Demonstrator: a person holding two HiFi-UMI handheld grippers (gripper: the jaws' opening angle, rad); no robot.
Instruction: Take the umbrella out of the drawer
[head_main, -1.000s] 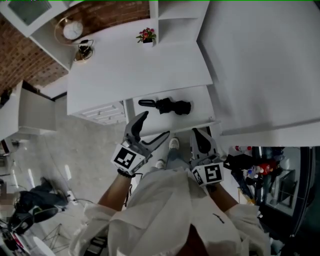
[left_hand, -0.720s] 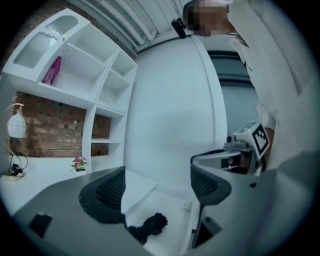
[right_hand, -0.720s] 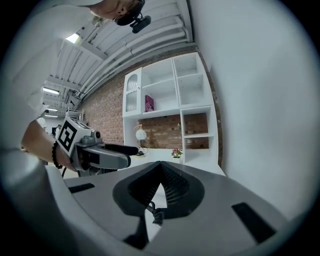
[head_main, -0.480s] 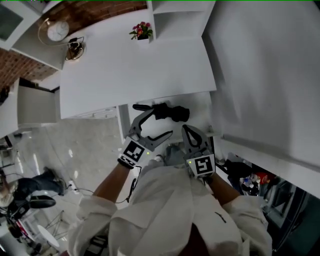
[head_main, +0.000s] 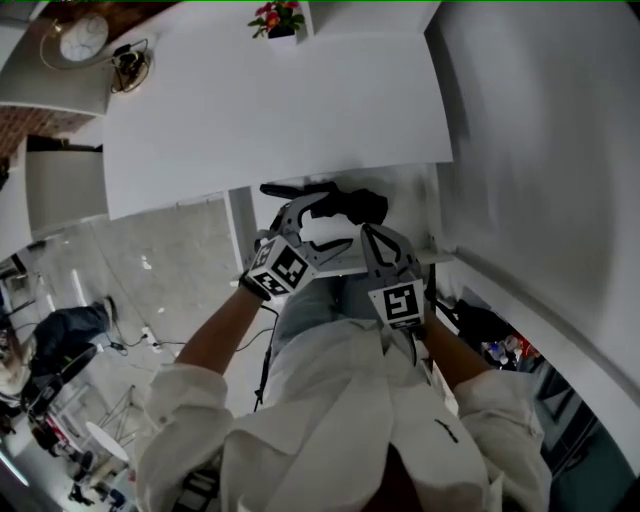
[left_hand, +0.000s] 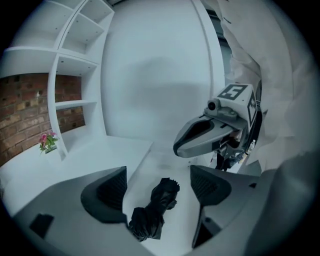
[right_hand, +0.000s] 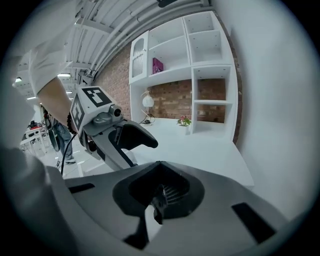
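Observation:
A folded black umbrella (head_main: 345, 205) lies in the open white drawer (head_main: 408, 228) below the white cabinet top. My left gripper (head_main: 322, 225) is open just above it, one jaw on each side of the handle end. In the left gripper view the umbrella (left_hand: 154, 212) lies low between the two dark pads (left_hand: 109, 192), touching neither, and my left gripper (left_hand: 159, 189) stands wide. My right gripper (head_main: 372, 242) is shut and holds nothing, close to the right of the left one over the drawer's front. Its jaws meet in the right gripper view (right_hand: 156, 212).
A white cabinet top (head_main: 270, 110) carries a small flower pot (head_main: 276, 18), a clock (head_main: 78, 38) and a dark item beside it. A white wall (head_main: 540, 150) rises at the right. Clutter and a person (head_main: 60, 335) are on the tiled floor at the left.
Both grippers have moved forward to the drawer. The left one, earlier short of the drawer's front, now straddles the umbrella. The right one stays shut beside it.

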